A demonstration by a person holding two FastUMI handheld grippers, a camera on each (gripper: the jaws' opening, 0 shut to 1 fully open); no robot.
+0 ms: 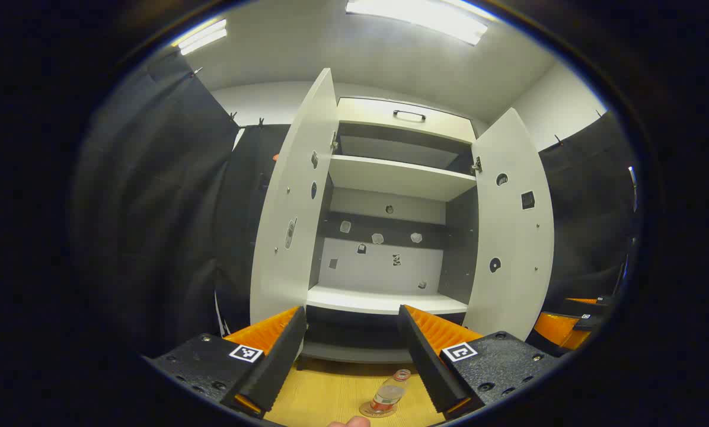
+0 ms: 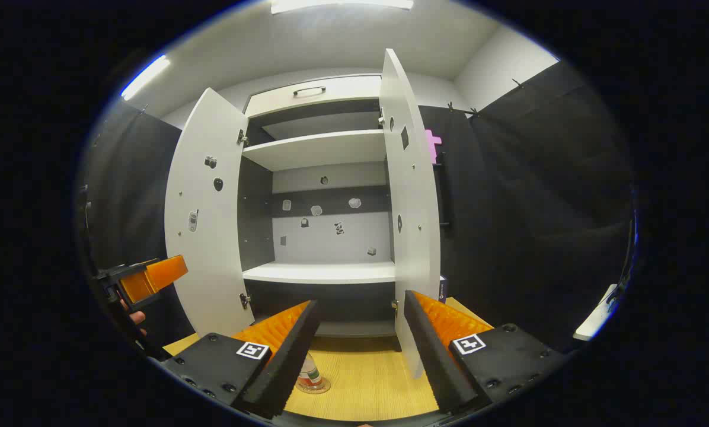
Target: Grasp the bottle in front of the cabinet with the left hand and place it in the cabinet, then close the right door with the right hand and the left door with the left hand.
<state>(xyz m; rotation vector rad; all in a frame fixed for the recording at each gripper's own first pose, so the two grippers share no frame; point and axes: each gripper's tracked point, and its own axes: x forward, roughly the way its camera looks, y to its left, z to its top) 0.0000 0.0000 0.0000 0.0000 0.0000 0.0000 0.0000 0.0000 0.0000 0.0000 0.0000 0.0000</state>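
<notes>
Your left gripper (image 1: 352, 362) faces the cabinet (image 1: 390, 178) head-on, with its fingers spread wide apart and nothing between them. Your right gripper (image 2: 360, 356) also points at the cabinet, its fingers likewise spread and holding nothing.

The bottle (image 1: 389, 394) stands upright on the wooden floor (image 1: 331, 391) in front of the cabinet, on a small round coaster (image 1: 372, 411). In the left gripper view it sits low between your two fingers, nearer the right one, and touches neither. In the right gripper view the bottle (image 2: 310, 375) is just beside your left finger and is partly hidden by it.

Both cabinet doors stand open. The left door (image 1: 292, 213) swings out from the cabinet's left side, and the right door (image 1: 511, 231) swings out from its right side. Inside the cabinet, the lower shelf (image 1: 384, 301) and the upper shelf (image 1: 399, 177) are bare. Small stickers dot the cabinet's back panel (image 1: 384, 261) and the inner faces of both doors. A drawer front with a dark handle (image 1: 409, 114) sits at the top of the cabinet.

In the right gripper view, your left gripper (image 2: 147, 277) appears to the left of the cabinet's left door (image 2: 206, 213), with part of the hand (image 2: 134, 318) holding it just below.
</notes>
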